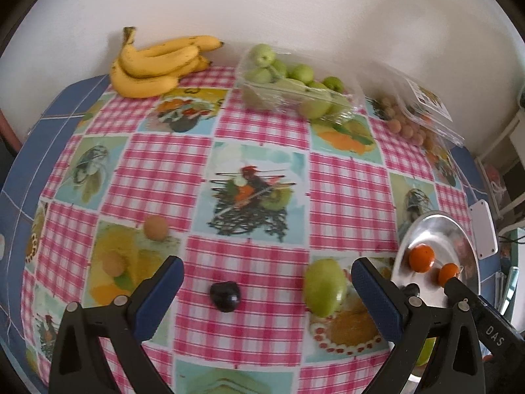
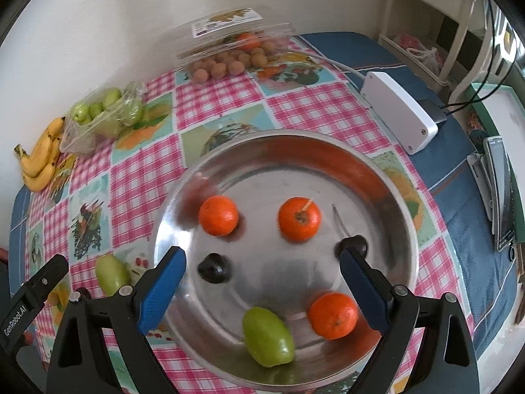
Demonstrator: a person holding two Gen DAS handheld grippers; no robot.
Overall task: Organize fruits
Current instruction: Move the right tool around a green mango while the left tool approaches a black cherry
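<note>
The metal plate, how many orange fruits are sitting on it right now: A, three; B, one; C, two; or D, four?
A: the right wrist view shows three orange fruits on the metal plate: one at the left, one near the centre, and one nearer the camera, alongside a green fruit and two dark ones.

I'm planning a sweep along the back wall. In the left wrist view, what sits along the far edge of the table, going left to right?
Banana bunch → clear tray of green fruits → clear box of small brown fruits with its lid raised.
</note>
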